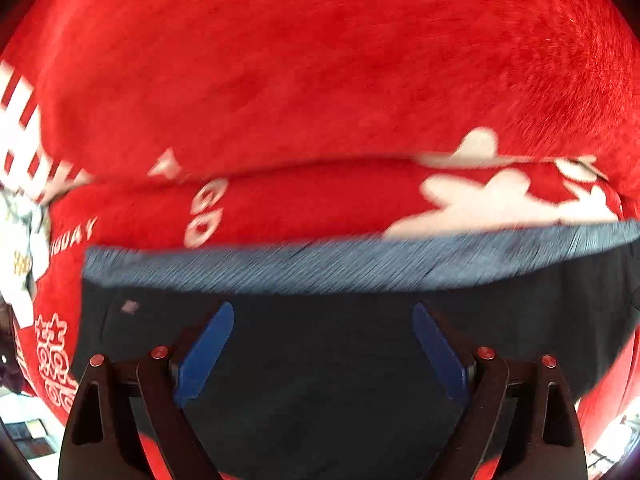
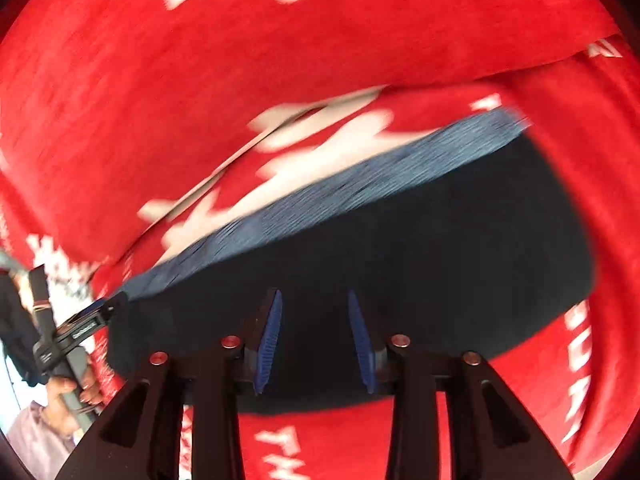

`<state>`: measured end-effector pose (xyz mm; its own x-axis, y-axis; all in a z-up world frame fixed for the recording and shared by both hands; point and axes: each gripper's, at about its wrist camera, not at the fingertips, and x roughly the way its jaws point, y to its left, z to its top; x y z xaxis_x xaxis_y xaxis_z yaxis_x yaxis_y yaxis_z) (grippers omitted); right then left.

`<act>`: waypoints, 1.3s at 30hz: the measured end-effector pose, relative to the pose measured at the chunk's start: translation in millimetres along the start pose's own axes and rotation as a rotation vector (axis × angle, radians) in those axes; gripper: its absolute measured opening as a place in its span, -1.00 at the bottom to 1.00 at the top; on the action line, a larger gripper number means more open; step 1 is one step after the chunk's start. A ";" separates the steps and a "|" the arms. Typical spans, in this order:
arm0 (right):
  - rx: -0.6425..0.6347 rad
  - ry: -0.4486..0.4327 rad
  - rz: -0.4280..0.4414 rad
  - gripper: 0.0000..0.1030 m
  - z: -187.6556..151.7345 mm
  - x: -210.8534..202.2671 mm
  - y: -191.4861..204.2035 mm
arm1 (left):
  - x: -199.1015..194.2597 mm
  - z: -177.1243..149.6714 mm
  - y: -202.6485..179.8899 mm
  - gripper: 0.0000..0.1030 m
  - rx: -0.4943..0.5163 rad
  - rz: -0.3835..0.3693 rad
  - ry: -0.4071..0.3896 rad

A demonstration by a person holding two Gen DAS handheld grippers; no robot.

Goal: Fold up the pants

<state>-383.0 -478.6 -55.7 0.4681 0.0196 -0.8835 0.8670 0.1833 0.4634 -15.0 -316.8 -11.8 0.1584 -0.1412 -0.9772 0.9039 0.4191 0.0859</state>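
Note:
Dark navy pants point(image 1: 328, 344) with a lighter blue-grey ribbed waistband point(image 1: 360, 268) lie on a red blanket point(image 1: 320, 80) with white print. My left gripper point(image 1: 323, 312) is open, its blue pads spread wide over the dark cloth just below the waistband. In the right wrist view the same pants point(image 2: 420, 264) lie folded into a compact shape, with the waistband point(image 2: 340, 196) running diagonally. My right gripper point(image 2: 315, 296) is open with a narrower gap, over the pants' near edge. Both views are motion-blurred.
The red blanket point(image 2: 200, 80) covers the whole surface, with a fold ridge behind the pants. The left gripper point(image 2: 86, 322) and the hand holding it point(image 2: 76, 388) show at the left edge of the right wrist view. White items point(image 1: 20, 240) lie at the far left.

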 end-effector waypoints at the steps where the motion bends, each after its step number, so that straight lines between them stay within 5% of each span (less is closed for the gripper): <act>1: -0.017 0.021 0.023 -0.15 -6.4 4.6 15.2 | -0.1 -4.9 7.5 0.79 -0.004 -0.004 0.007; 7: -0.220 0.106 0.079 -0.09 -32.3 43.6 124.4 | 6.7 -60.9 82.3 0.79 -0.048 -0.035 0.053; 12: -0.380 0.154 0.109 -0.01 -46.9 89.1 235.6 | 17.6 -75.9 162.8 0.79 -0.086 -0.065 0.044; 18: -0.615 0.309 0.180 -0.01 -67.3 187.9 401.2 | 22.2 -82.5 271.8 0.79 -0.181 -0.094 -0.011; 21: -0.765 0.374 0.175 -0.01 -76.5 236.9 471.9 | 39.7 -88.8 305.3 0.79 -0.208 -0.150 0.003; 23: -0.859 0.410 0.142 -0.01 -82.8 274.8 514.2 | 54.1 -91.4 322.0 0.79 -0.208 -0.256 0.014; 29: -1.002 0.511 0.047 0.00 -95.1 341.0 552.7 | 71.9 -98.3 327.1 0.77 -0.150 -0.479 0.005; 33: -1.012 0.587 -0.002 -0.03 -94.6 361.4 547.0 | 85.8 -100.1 325.7 0.23 -0.144 -0.511 0.031; 35: -1.021 0.610 -0.010 -0.87 -95.7 362.1 544.9 | 84.1 -103.6 327.8 0.02 -0.136 -0.483 0.016; 39: -1.076 0.596 0.098 -0.94 -104.0 325.8 555.7 | 76.6 -111.3 343.3 -0.23 -0.164 -0.483 0.010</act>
<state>233.5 -268.2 -93.1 0.1277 0.4719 -0.8724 0.1189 0.8659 0.4858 263.3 -84.0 -78.7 -0.2668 -0.3449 -0.8999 0.7987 0.4434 -0.4068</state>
